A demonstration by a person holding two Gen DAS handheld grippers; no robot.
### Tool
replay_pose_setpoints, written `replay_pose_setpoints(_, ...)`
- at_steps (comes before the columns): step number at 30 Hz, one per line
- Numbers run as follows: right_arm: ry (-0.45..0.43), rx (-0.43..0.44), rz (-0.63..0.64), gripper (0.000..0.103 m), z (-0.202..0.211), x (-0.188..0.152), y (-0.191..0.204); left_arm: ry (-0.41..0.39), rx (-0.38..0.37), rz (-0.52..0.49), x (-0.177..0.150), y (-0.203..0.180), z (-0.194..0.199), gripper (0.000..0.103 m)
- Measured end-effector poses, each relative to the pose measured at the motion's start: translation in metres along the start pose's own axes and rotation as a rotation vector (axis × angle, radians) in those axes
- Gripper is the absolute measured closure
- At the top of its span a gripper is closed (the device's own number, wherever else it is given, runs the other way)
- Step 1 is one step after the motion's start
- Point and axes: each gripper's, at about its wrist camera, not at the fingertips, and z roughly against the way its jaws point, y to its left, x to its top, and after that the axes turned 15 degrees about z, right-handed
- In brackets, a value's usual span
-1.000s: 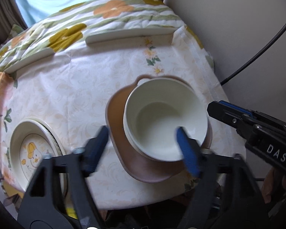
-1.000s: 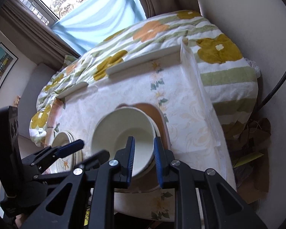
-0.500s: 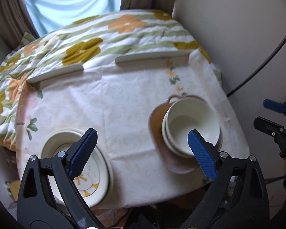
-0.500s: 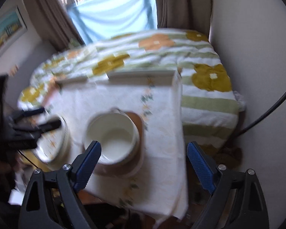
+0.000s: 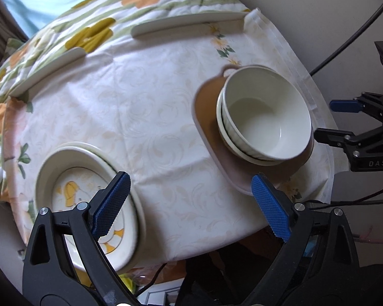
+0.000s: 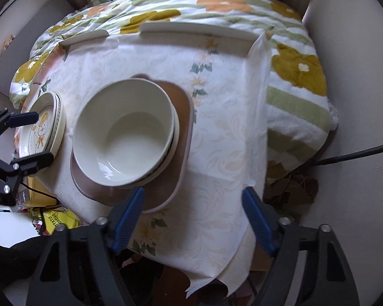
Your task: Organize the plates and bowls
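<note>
Two cream bowls [image 5: 264,116] [image 6: 125,132] sit nested on a brown plate [image 5: 208,112] [image 6: 183,117] at the table's right. A stack of cream plates with a yellow cartoon print [image 5: 74,193] [image 6: 44,130] lies at the table's left front. My left gripper [image 5: 191,204] is open and empty above the front edge, between the stack and the bowls. My right gripper [image 6: 194,219] is open and empty, just in front of the brown plate. It also shows in the left wrist view [image 5: 337,119] to the right of the bowls.
A white patterned cloth [image 5: 140,107] [image 6: 229,117] covers the small table. A floral blanket [image 5: 94,33] [image 6: 293,76] lies behind it and to the right. A wall [image 5: 319,12] and a black cable [image 6: 357,153] are at the right. Yellow packaging [image 6: 56,219] lies on the floor.
Both grippers opened and pulled back from the bowls, leaving the top bowl nested in the other. The left wrist camera then came closer to the table again.
</note>
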Motion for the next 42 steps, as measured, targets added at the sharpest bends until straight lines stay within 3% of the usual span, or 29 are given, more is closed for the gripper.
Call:
replay_pose_setpoints(7, 0.076, 0.027, 0.059, 0.045, -0.024, 0.007, 0.004, 0.06, 0.019, -0.017, 0.005, -0.016, -0.031, 0.008)
replay_pose_setpoints(10, 0.096, 0.047, 0.077, 0.054, -0.034, 0.009, 0.003, 0.094, 0.02, -0.018, 0.006, -0.021, -0.046, 0.012)
replay_pose_setpoints(11, 0.1, 0.055, 0.082, 0.058, -0.037, 0.01, 0.003, 0.099, 0.019, -0.019, 0.006, -0.022, -0.05, 0.019)
replay_pose_setpoints(12, 0.098, 0.066, 0.084, 0.059, -0.04, 0.011, 0.003, 0.097, 0.017, -0.015, 0.005, -0.023, -0.055, 0.039)
replay_pose_setpoints(13, 0.1, 0.074, 0.087, 0.06, -0.043, 0.012, 0.003, 0.107, 0.022, -0.01, 0.006, -0.023, -0.06, 0.051)
replay_pose_setpoints(19, 0.04, 0.139, 0.112, 0.084, -0.053, 0.011, 0.006, 0.13, -0.02, 0.012, 0.007, -0.029, -0.078, 0.075)
replay_pose_setpoints(26, -0.034, 0.132, 0.124, 0.084, -0.05, 0.004, 0.005, 0.12, -0.057, 0.007, -0.001, -0.042, -0.088, 0.081)
replay_pose_setpoints(42, -0.091, 0.105, 0.162, 0.084, -0.055, 0.006, 0.021, 0.006, 0.012, -0.017, 0.002, -0.037, -0.073, 0.082)
